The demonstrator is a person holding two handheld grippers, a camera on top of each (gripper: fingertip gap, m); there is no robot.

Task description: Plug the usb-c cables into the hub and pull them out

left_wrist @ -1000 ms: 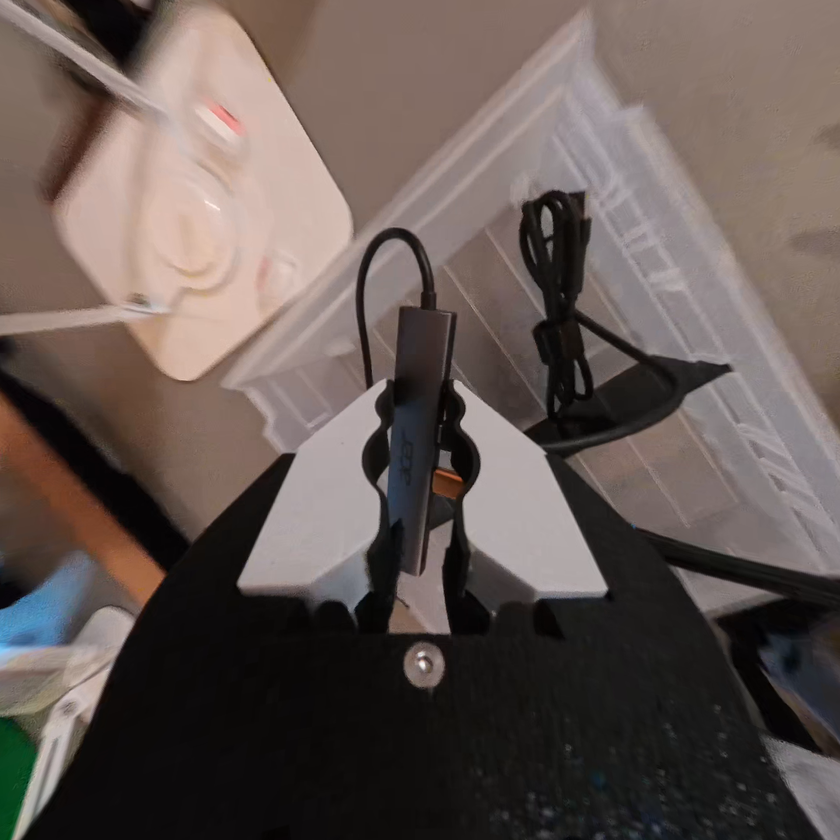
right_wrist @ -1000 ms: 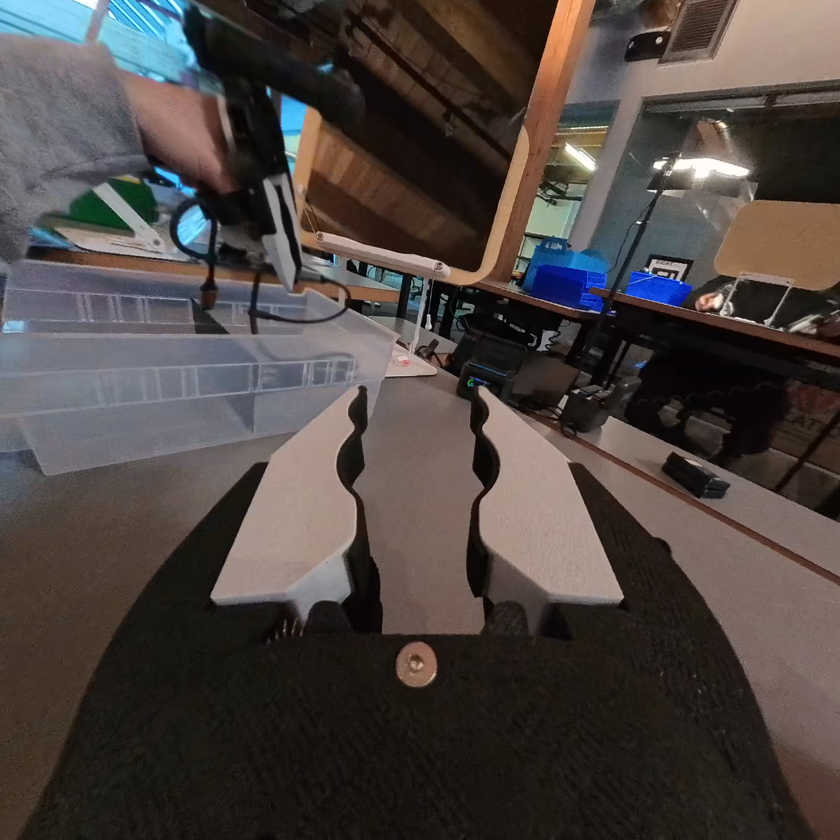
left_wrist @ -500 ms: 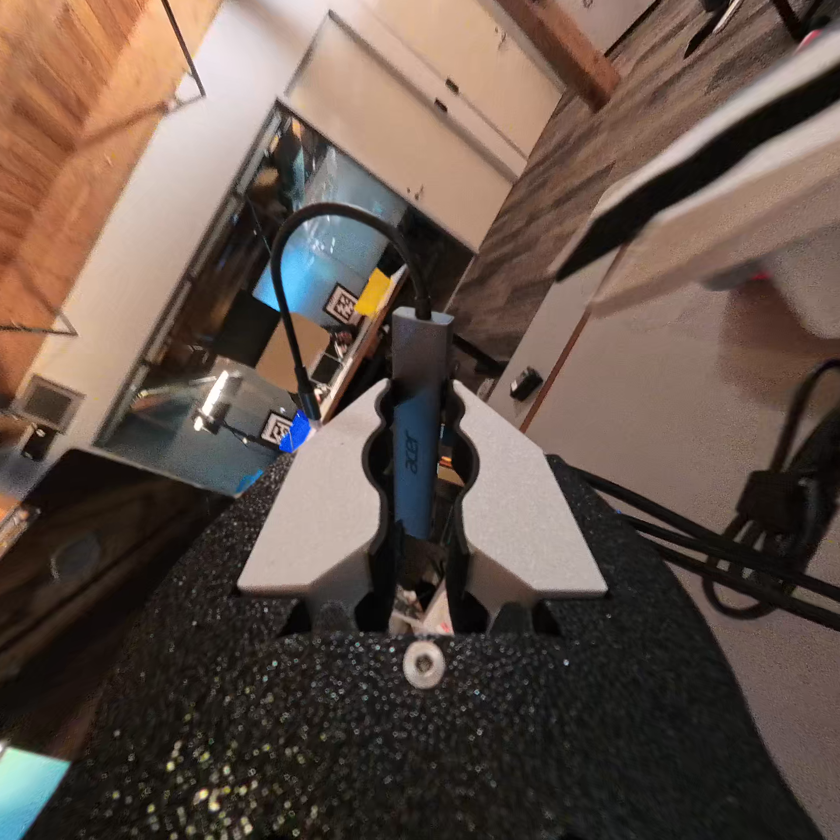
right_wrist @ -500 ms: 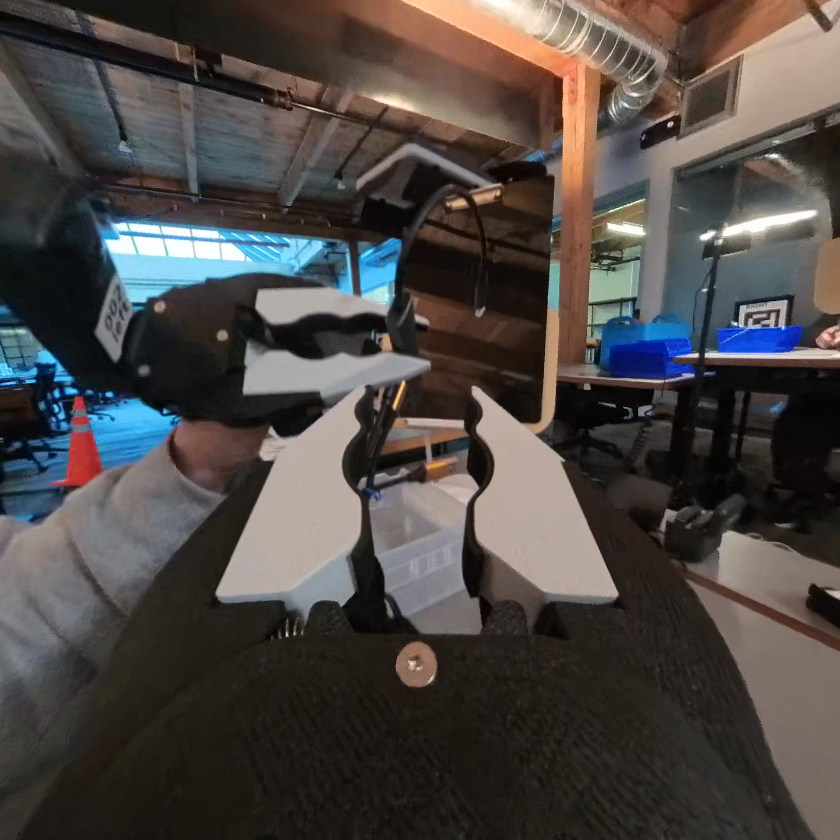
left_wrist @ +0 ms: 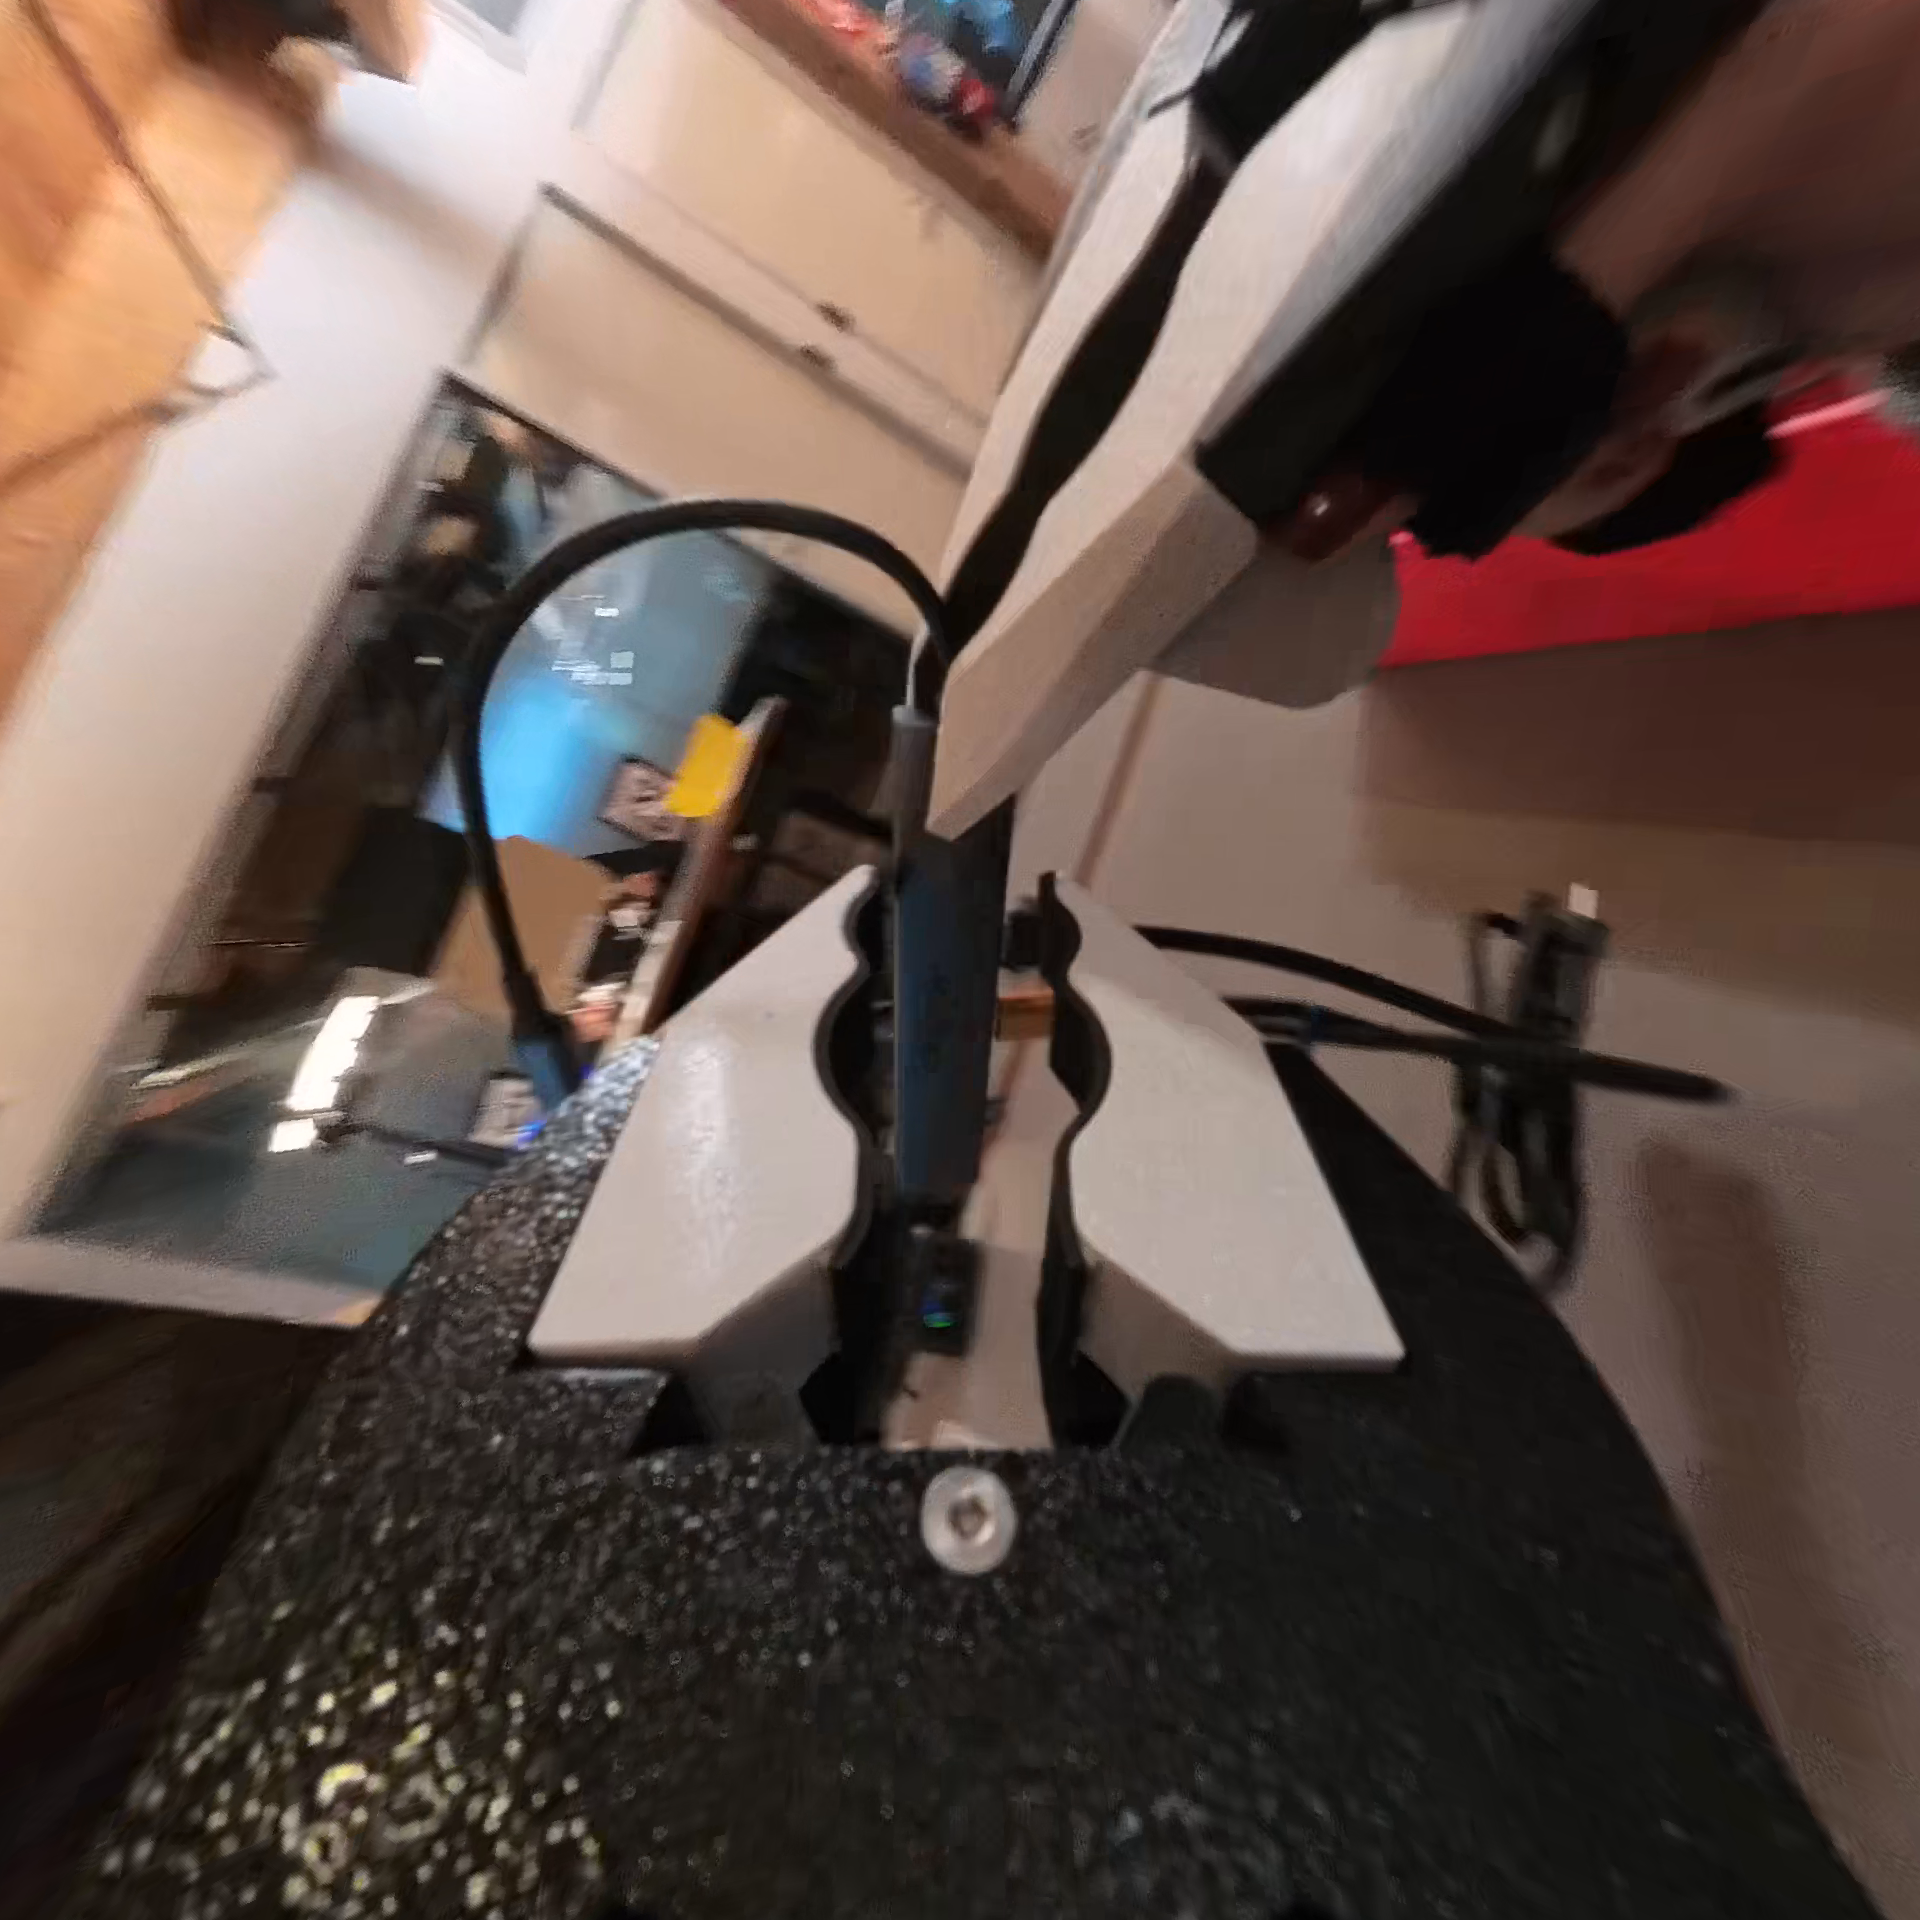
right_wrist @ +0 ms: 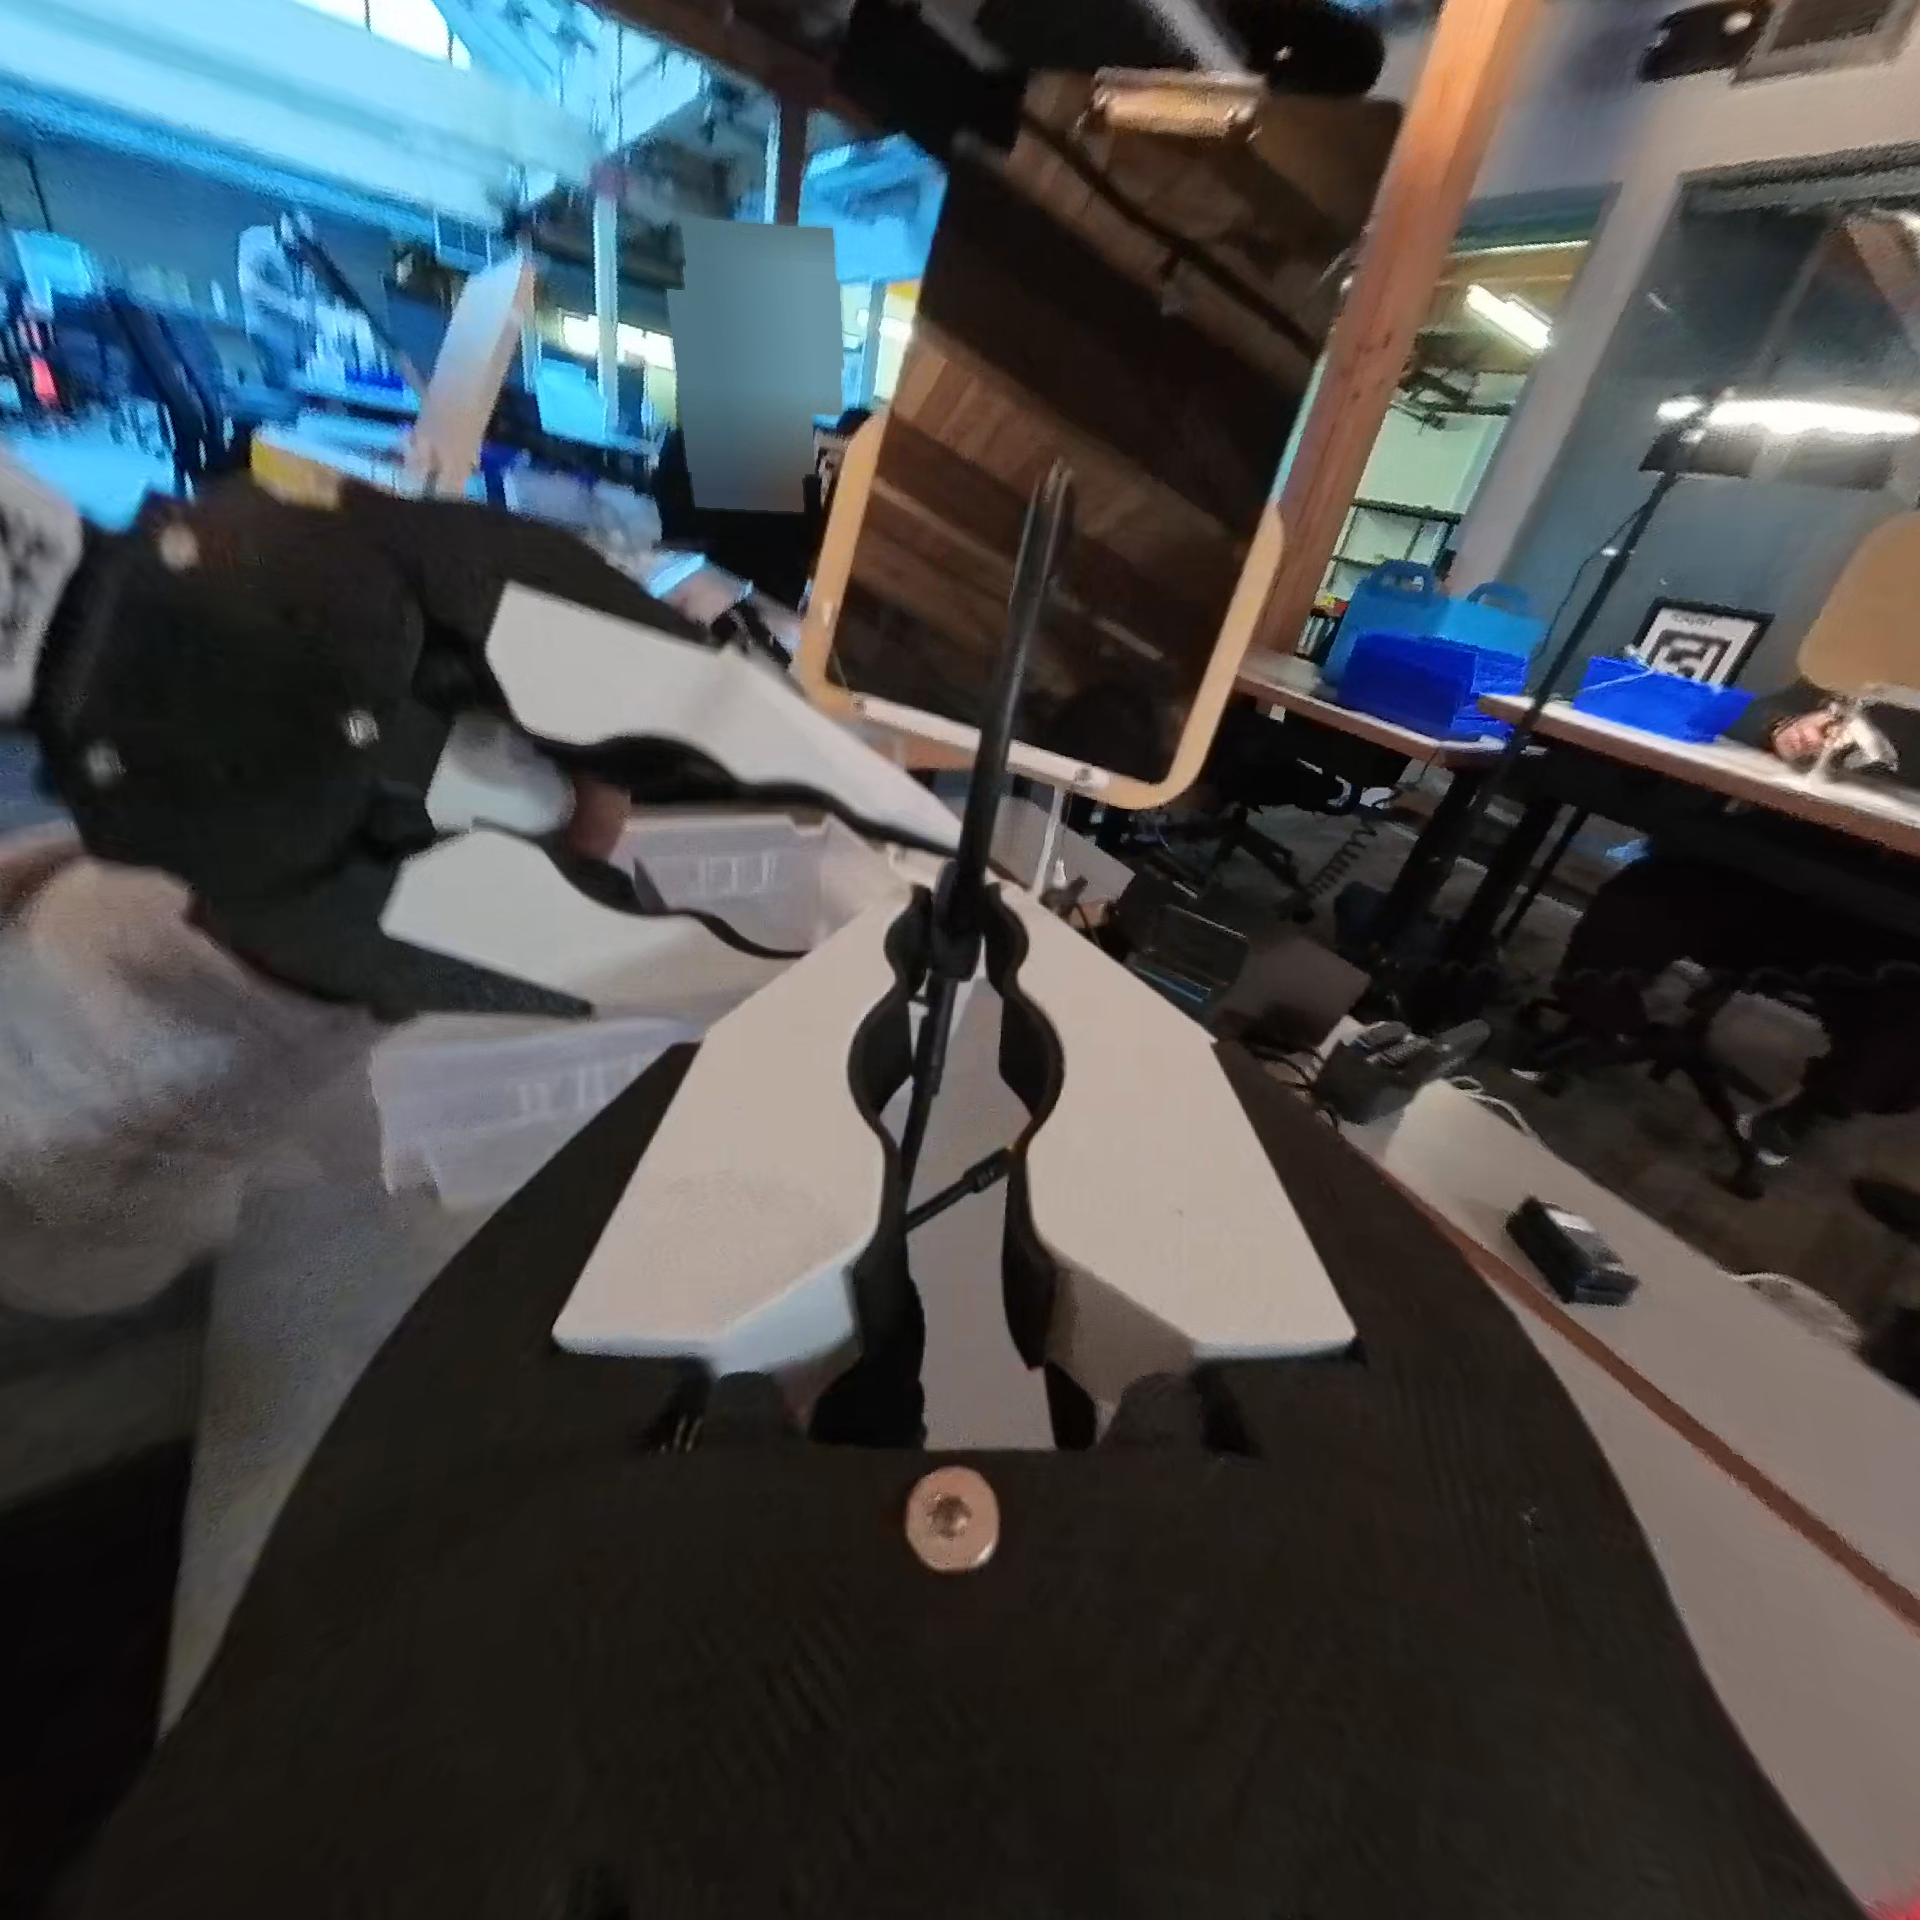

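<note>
**A:** Left gripper (left_wrist: 961, 904) status?

**B:** Fingers part open. The grey USB hub (left_wrist: 935, 1039) stands upright between them and lies against the left finger (left_wrist: 727, 1122). There's a clear gap between the hub and the right finger (left_wrist: 1164, 1122), so it isn't clamped.

**A:** Right gripper (right_wrist: 961, 914)?

**B:** Fingers nearly closed, pinched on a thin dark piece right at the tips. In the left wrist view that gripper comes in from the upper right, with its tip over the hub's far end where the hub's cable (left_wrist: 675, 520) leaves. It reads as gripping the hub at that end. Blur is heavy, so I can't tell the exact contact point.

**A:** And the hub's cable?

**B:** It arcs up and over to the left, then hangs down with its plug free in the air. From the right wrist view it looks like a thin black line rising off the fingertips.

**A:** Where is the hub overall?

**B:** In the air above the table (left_wrist: 1714, 1403), with one end in each gripper.

**A:** Other USB-C cables?

**B:** A bundled black cable (left_wrist: 1527, 1091) lies on the table, right of the left gripper and apart from the hub. A clear plastic bin (right_wrist: 727, 862) sits on the table behind the grippers.
</note>
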